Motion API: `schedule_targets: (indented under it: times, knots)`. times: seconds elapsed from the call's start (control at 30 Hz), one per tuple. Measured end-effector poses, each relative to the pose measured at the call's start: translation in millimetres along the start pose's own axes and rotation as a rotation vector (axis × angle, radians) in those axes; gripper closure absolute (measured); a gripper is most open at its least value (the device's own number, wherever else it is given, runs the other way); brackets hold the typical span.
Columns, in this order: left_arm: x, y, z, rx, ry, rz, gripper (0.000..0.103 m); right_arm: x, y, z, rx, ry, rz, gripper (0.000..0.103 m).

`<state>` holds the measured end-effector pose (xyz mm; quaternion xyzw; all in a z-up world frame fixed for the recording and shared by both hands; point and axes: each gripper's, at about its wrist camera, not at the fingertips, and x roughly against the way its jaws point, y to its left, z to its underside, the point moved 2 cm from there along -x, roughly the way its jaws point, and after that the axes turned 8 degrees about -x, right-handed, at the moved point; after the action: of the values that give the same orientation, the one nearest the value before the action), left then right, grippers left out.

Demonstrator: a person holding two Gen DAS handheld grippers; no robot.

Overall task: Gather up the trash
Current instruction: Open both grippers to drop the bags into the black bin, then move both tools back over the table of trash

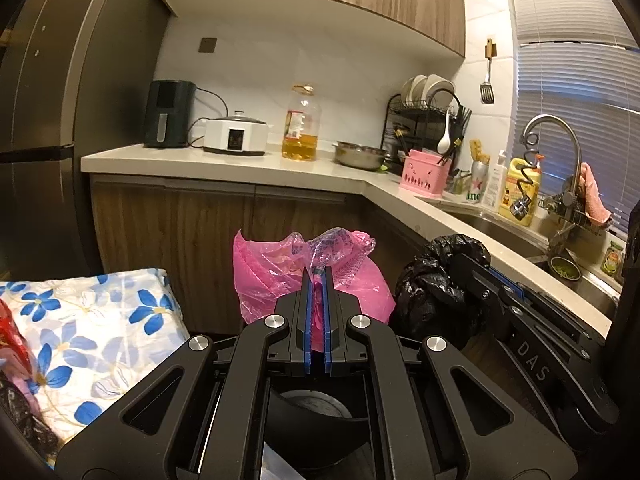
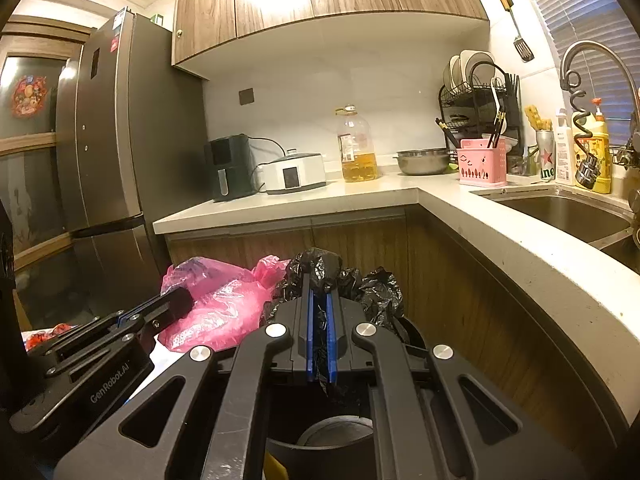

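Pinching the gathered top of a pink plastic bag (image 1: pixel 312 280), the left gripper (image 1: pixel 318 276) is clamped tight, while the right gripper (image 2: pixel 319 292) is clenched on a black trash bag (image 2: pixel 376 292) just beside it. Behind both bags runs the countertop (image 1: pixel 240 162), carrying an oil bottle (image 1: pixel 302 128).

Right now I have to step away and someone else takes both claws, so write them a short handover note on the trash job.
Left claw: shut on the gathered top of the pink bag.
Right claw: shut on the bunched neck of the black bag.
Both bags hang side by side, pink one to the left, in front of the corner cabinets below the counter.
Done: both trash bags are picked up and gripped.
Left: carry them to wherever trash goes; no bin shows in either view. Keep both claws shut until then.
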<state>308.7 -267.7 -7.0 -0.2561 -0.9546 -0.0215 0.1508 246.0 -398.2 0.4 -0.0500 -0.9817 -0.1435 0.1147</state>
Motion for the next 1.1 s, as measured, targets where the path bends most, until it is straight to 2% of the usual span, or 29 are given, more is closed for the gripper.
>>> schedule_targets:
  times: [0.3,0.37,0.43,0.53,0.57,0.63,0.83,0.93,1.0,1.1]
  knots:
    - [-17,0,5,-0.007,0.021,0.022,0.096,-12,-5,1,-0.009,0.016,0.006,0.096]
    - [-20,1,6,-0.002,0.031,0.019,0.086,-15,-6,1,-0.018,0.025,0.001,0.096]
    - [-21,2,6,0.008,0.031,0.034,0.066,-17,-8,1,-0.024,0.029,0.003,0.095]
    - [-18,4,8,0.003,0.014,0.006,0.045,-18,-11,1,-0.031,0.037,0.01,0.086]
    - [-17,5,8,0.005,0.011,-0.003,0.041,-19,-12,1,-0.032,0.036,0.013,0.079]
    - [-15,12,9,0.029,0.011,-0.025,0.033,-19,-14,0,-0.036,0.038,0.013,0.074]
    - [1,32,11,0.076,0.016,-0.093,0.021,-17,-15,-1,-0.04,0.04,0.015,0.064]
    - [13,40,14,0.094,0.023,-0.129,0.016,-12,-13,0,-0.044,0.038,0.011,0.054]
    - [23,45,17,0.101,0.025,-0.158,0.01,-8,-9,1,-0.042,0.039,0.006,0.04]
    - [43,52,25,0.101,0.029,-0.196,0.006,3,-2,6,-0.039,0.036,-0.007,0.027]
